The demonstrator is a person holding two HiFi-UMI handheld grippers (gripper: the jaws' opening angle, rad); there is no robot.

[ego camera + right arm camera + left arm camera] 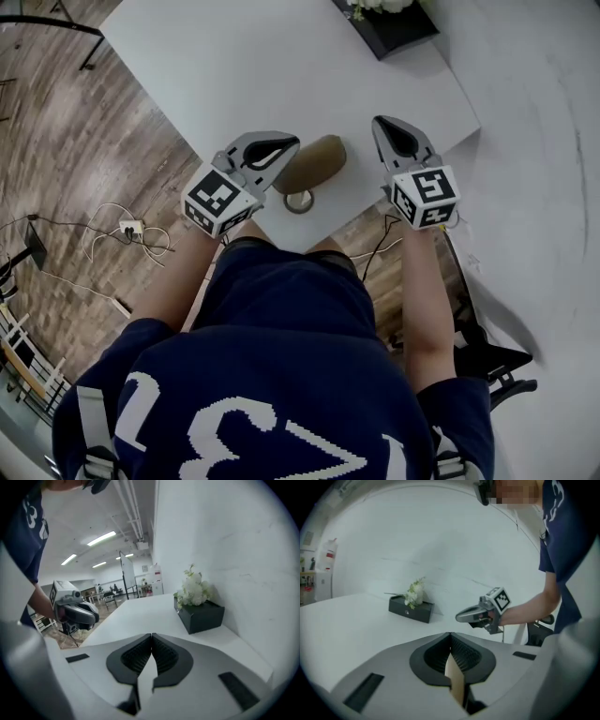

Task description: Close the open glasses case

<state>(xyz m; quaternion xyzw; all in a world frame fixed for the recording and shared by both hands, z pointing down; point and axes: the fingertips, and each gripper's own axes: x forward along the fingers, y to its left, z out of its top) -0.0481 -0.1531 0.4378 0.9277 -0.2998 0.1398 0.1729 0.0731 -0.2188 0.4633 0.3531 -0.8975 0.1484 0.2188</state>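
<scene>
The tan oval glasses case lies on the white table near its front corner, and its lid looks down. My left gripper hovers just left of the case, jaws shut and empty. In the left gripper view a tan strip of the case shows below the left gripper. Right of the case, my right gripper is raised, shut and holding nothing. The right gripper view has the closed tips of the right gripper over bare tabletop.
A small ring-shaped object sits in front of the case by the table edge. A black box with white flowers stands at the far corner against the white wall. Cables and a power strip lie on the wood floor.
</scene>
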